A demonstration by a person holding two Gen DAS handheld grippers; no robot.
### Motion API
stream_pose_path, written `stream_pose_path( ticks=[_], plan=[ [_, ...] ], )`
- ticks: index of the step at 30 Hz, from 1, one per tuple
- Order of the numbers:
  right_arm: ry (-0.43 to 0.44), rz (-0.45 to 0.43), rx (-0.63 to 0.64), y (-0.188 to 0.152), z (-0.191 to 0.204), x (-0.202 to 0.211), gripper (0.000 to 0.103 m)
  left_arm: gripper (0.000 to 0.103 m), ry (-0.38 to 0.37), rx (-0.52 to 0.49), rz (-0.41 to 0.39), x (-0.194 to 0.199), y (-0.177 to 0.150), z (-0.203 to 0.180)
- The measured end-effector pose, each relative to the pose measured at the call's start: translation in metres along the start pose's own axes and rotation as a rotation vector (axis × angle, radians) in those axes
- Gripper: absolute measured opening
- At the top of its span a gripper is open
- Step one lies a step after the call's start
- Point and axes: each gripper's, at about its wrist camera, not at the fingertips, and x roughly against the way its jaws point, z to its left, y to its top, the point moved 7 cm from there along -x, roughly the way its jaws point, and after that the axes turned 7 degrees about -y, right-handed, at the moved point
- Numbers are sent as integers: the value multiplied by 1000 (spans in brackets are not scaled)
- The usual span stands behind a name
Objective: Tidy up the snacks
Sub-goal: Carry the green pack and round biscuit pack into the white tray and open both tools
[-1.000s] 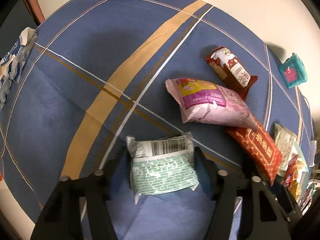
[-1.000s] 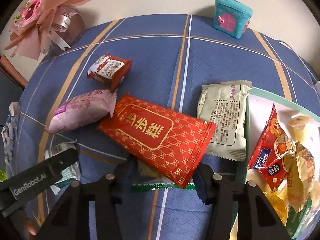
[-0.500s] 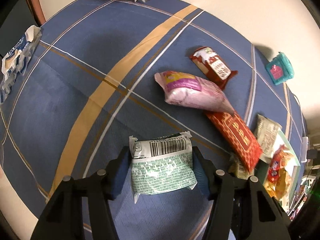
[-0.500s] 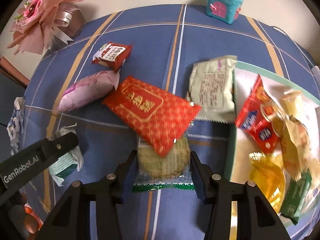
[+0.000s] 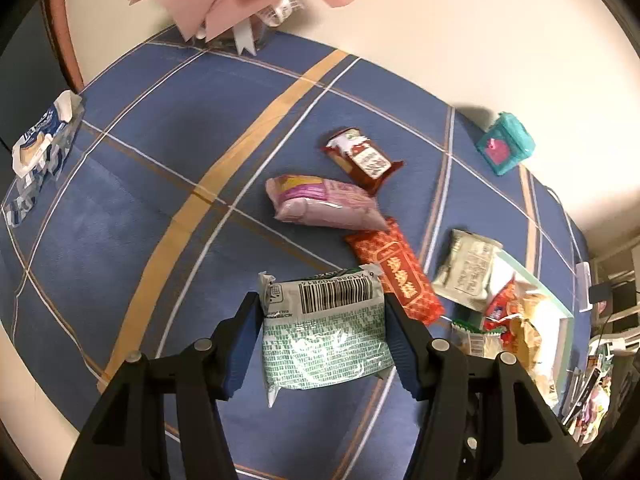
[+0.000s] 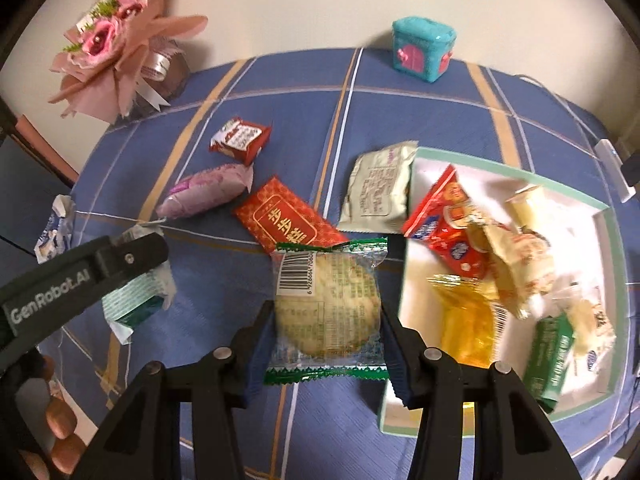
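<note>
Left gripper [image 5: 324,336] clamped green-and-white barcoded snack packet [image 5: 325,332] by side edges, lifted off blue plaid tablecloth [image 5: 120,208], likely so it could carry.

Right gripper [image 6: 326,320] pinched clear green-edged round biscuit packet [image 6: 327,308] likewise, beside white teal-rimmed tray [image 6: 600,216] at 3 o'clock, probably for drop-in.

Red gold-lettered packet [image 6: 286,224] lay loose at 12 o'clock.

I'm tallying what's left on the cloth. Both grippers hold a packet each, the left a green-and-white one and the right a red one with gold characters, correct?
Not quite. The right gripper holds a clear cookie packet with green edges, as the right wrist view shows. The red packet lies on the cloth beyond it. The left gripper does hold the green-and-white packet.
</note>
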Motion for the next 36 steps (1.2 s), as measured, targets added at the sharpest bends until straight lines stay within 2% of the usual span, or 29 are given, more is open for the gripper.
stream_pose_path(
  ticks=[10, 16, 28, 32, 36],
  plan=[
    [-37, -20, -39, 6, -34, 9, 53, 62, -31, -44, 18, 6, -17, -35],
    [-51, -26, -135, 9, -81, 14, 53, 62, -48, -109, 35, 2, -31, -72],
    [-106, -44, -359, 5, -193, 27, 53, 62, -94, -317, 77, -7, -72, -159],
    [-121, -50, -404, -1, -220, 31, 53, 62, -128, -381, 99, -10, -89, -188],
    [-124, -59, -420, -1, -235, 33, 53, 62, -126, -442, 108, -14, -103, -208]
  ],
)
